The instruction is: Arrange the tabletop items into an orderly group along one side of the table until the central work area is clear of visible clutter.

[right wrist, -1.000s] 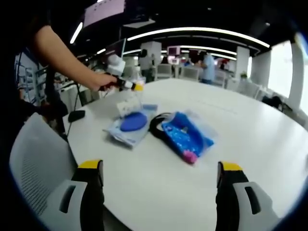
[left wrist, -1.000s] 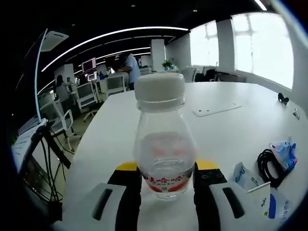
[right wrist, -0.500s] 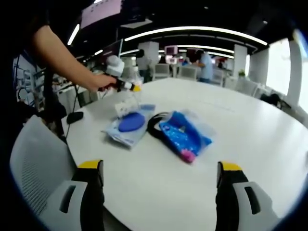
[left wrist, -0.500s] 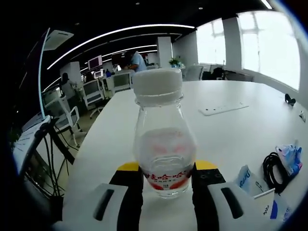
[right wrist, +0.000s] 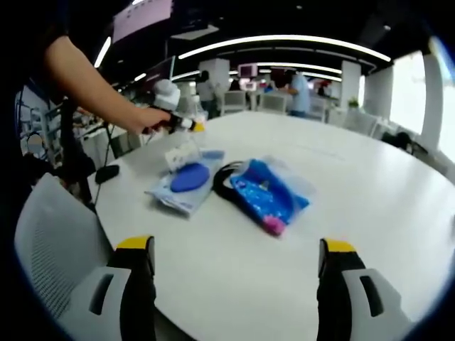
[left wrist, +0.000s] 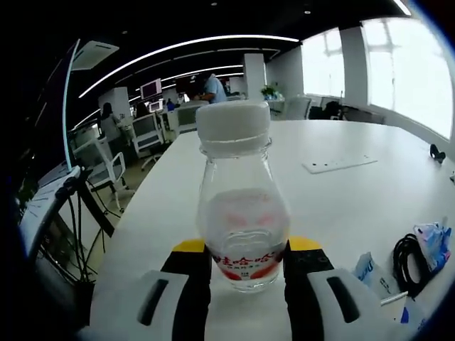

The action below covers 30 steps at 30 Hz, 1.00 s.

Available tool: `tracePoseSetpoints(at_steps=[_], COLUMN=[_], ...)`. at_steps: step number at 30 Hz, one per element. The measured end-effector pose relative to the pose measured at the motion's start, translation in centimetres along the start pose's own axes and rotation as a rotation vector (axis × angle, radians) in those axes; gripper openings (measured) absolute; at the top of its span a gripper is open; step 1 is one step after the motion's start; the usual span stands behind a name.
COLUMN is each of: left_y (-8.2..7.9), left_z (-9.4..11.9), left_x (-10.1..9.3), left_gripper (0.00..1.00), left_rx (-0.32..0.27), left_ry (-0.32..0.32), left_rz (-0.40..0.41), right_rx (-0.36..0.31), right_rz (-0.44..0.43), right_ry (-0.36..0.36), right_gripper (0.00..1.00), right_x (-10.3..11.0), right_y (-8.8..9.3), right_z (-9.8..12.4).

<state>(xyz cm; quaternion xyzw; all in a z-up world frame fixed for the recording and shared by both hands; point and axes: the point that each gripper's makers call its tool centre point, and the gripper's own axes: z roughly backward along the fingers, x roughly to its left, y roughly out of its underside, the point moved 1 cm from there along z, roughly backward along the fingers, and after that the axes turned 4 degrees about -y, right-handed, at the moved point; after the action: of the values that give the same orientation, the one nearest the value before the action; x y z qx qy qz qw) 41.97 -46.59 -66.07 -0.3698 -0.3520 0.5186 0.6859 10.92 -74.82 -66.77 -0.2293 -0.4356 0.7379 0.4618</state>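
Note:
A clear plastic bottle (left wrist: 242,213) with a white cap and a red label stands upright between the jaws of my left gripper (left wrist: 243,266), which is shut on its lower body just above the white table (left wrist: 334,192). In the right gripper view, my right gripper (right wrist: 233,284) is open with nothing between its jaws, above the table's near edge. Ahead of it lie a blue packet (right wrist: 269,195) in clear wrap, a black cable coil (right wrist: 226,179) and a pale blue pouch (right wrist: 186,183). The left gripper (right wrist: 178,124) also appears there, at the far left in a person's hand.
In the left gripper view a black cable (left wrist: 407,254) and blue packets (left wrist: 432,238) lie at the right edge. A flat white plate (left wrist: 340,164) lies farther back on the table. A grey chair (right wrist: 50,234) stands by the table's edge. Office desks and people are in the background.
Both cameras shifted slightly. The bottle stays in the left gripper's hold, and the cable and packets have slid toward the right edge of the left gripper view. The right gripper stays open.

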Motion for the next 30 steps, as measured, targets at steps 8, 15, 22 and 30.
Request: tracePoseSetpoints(at_steps=[8,15,22,30], left_y=[0.6,0.8,0.5,-0.2], left_z=[0.4,2.0,3.3,5.1], left_x=[-0.1,0.4,-0.2,-1.4], left_gripper=[0.48,0.45,0.44,0.41], left_rx=[0.021,0.023,0.016,0.009], left_ry=[0.02,0.032,0.045,0.072], left_rz=[0.019,0.03,0.013,-0.043], right_rx=[0.001,-0.002,-0.018,-0.044], right_rz=[-0.005,-0.001,-0.007,-0.009], right_ry=[-0.002,-0.018,-0.018,-0.014], right_gripper=[0.91,0.9,0.9,0.9], right_x=[0.0,0.4,0.3,0.2], right_y=[0.0,-0.1,-0.4,-0.9], right_z=[0.0,0.1,0.2,0.4])
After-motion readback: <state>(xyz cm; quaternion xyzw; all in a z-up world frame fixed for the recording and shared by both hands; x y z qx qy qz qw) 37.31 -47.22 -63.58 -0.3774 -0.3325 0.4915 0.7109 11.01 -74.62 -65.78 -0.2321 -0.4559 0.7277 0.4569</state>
